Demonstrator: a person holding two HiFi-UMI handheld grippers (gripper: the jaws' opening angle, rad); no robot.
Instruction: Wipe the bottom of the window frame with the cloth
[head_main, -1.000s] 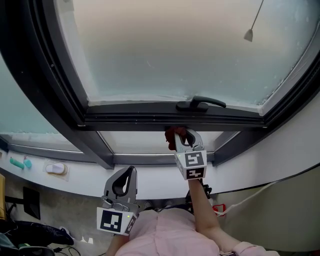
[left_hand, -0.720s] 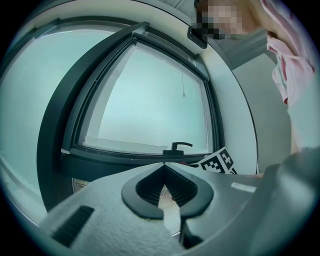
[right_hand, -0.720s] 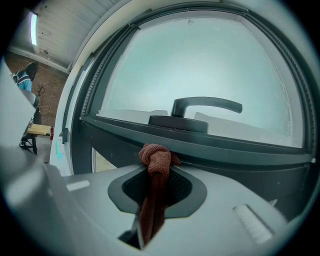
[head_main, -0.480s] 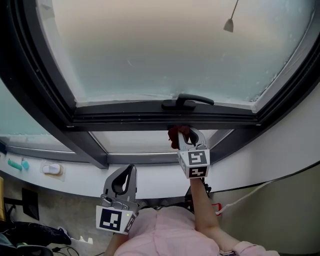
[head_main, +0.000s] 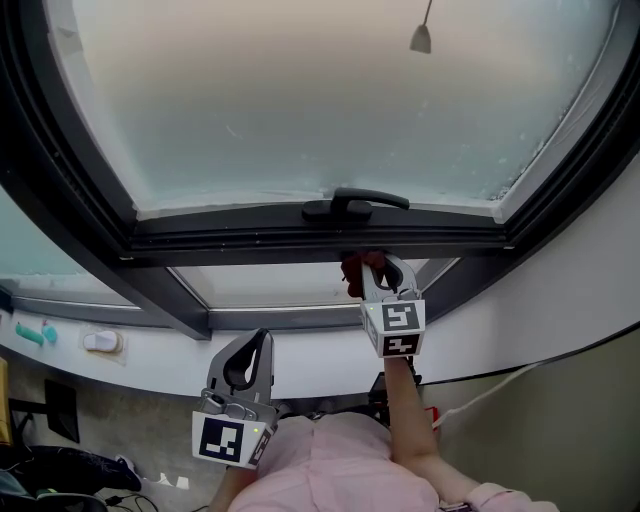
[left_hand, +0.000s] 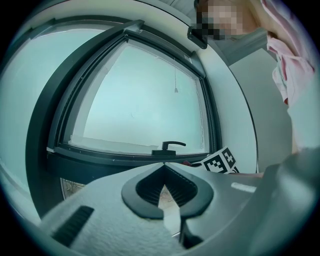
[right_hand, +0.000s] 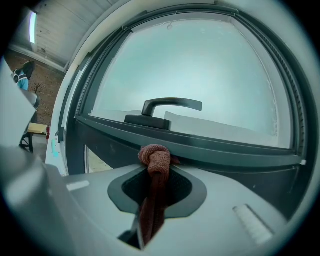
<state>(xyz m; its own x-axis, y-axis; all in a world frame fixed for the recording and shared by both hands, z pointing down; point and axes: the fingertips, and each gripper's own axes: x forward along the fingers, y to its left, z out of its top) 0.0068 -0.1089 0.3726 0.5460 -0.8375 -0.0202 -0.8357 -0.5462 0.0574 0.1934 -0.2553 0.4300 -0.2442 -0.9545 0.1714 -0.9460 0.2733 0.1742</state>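
Note:
A dark red cloth (head_main: 354, 270) is bunched between the jaws of my right gripper (head_main: 372, 268), which is shut on it. The knotted end of the cloth (right_hand: 156, 159) presses against the underside of the dark bottom rail of the window frame (right_hand: 230, 150), just below the black window handle (right_hand: 164, 111). In the head view the handle (head_main: 352, 205) sits slightly left of that gripper. My left gripper (head_main: 251, 362) hangs low near my body, away from the frame. Its jaws are shut with nothing between them (left_hand: 162, 166).
A white sill (head_main: 160, 360) curves below the window, with a small white object (head_main: 100, 342) and teal items (head_main: 30, 333) at its left. A blind-cord weight (head_main: 421, 38) hangs before the frosted pane. A white cable (head_main: 500, 385) runs along the right wall.
My right gripper has slid to the right along the bottom rail with the cloth, from left of the handle to just right of it. The left gripper has stayed put.

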